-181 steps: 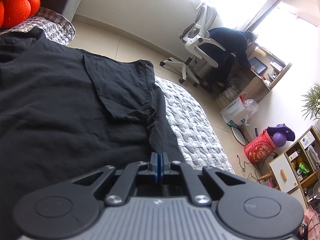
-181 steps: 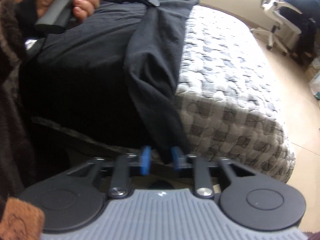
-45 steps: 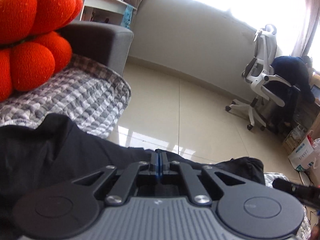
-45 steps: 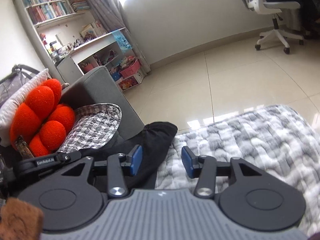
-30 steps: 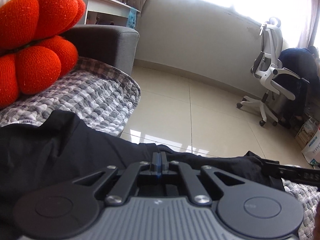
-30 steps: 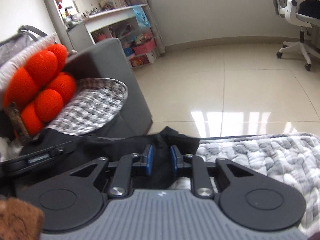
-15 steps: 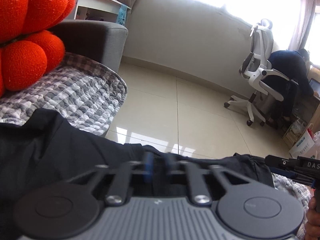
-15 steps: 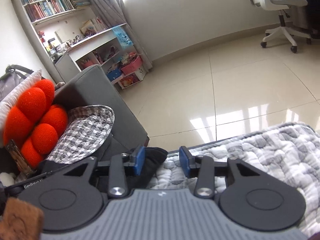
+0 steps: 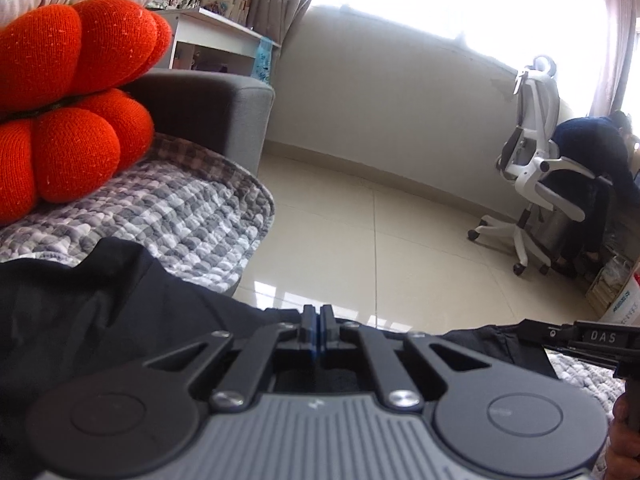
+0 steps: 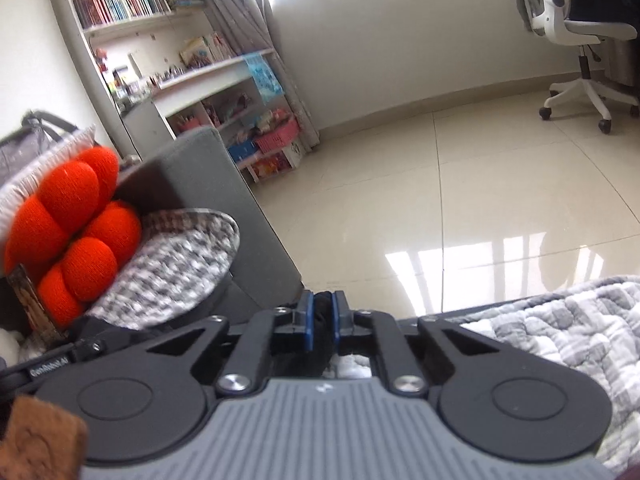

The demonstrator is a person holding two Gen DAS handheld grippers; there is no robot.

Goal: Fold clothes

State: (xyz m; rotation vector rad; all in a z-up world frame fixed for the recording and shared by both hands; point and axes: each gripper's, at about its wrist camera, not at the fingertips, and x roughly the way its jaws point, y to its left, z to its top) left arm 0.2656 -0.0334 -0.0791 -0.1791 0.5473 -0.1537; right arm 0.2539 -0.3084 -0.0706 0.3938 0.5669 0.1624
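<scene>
A black garment [image 9: 100,308] lies on the grey quilted cover [image 9: 172,216], its far edge stretched between both grippers. My left gripper [image 9: 318,314] is shut, its blue pads pinched together at that edge of the cloth. In the right wrist view my right gripper [image 10: 322,308] has its jaws closing, with a fold of the black garment [image 10: 322,324] squeezed between the blue pads. The right gripper's black body [image 9: 580,340] shows at the right edge of the left wrist view, with a hand below it. Most of the garment is hidden under the grippers' bodies.
An orange knitted cushion [image 9: 72,92] rests against a grey sofa arm [image 9: 208,108] on the left. Beyond the cover's edge is shiny tiled floor [image 9: 360,240]. A white office chair [image 9: 532,184] and a person in a dark top [image 9: 600,152] are far right. Bookshelves [image 10: 132,0] stand behind.
The right gripper's jaws stood wide apart beside the cloth half a second ago and now have closed on a fold of it. The left gripper has stayed at the garment's edge.
</scene>
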